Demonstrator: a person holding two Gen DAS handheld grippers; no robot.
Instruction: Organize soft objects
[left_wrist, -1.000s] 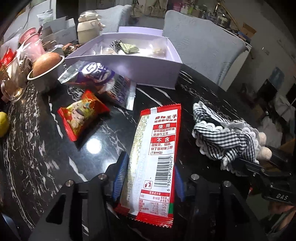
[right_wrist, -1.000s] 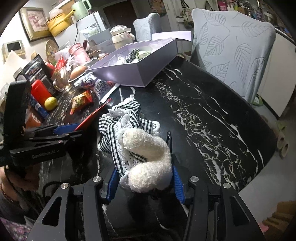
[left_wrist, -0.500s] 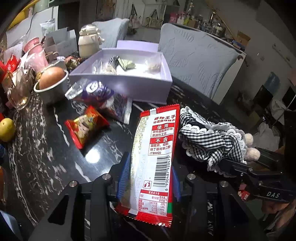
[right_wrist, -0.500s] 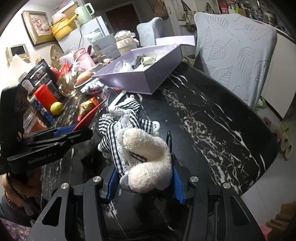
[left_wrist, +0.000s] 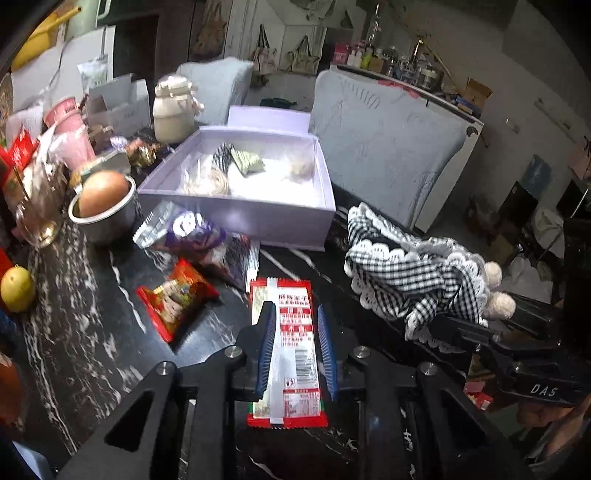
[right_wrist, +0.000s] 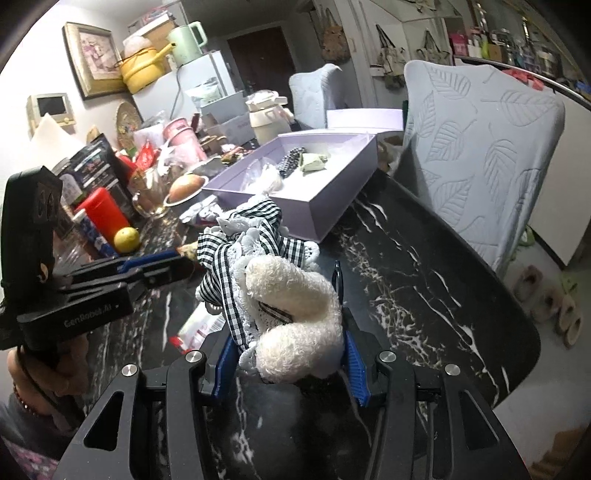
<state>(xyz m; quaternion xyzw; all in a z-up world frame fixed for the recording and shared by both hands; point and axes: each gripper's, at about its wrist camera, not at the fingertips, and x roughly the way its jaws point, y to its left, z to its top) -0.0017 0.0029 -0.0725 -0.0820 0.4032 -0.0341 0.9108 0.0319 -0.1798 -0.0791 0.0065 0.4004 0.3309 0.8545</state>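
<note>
Our left claw (left_wrist: 295, 339) has just been closing and now pinches the snack packet (left_wrist: 286, 354); our right claw (right_wrist: 284, 332) squeezes the checked plush toy (right_wrist: 258, 280). Ahead of both sits the lilac box (left_wrist: 236, 218); we should carry them level and release low inside it.

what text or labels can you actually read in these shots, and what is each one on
"DAS" – side of the right hand-held gripper, seen from the left wrist view.
"GenRobot.AI" – side of the left hand-held gripper, seen from the right wrist view.
Red and white snack packet held in the left hand-held gripper: Chinese print and a barcode, too blurred to read.
Purple snack bag and small red snack packet: print unreadable.
</note>
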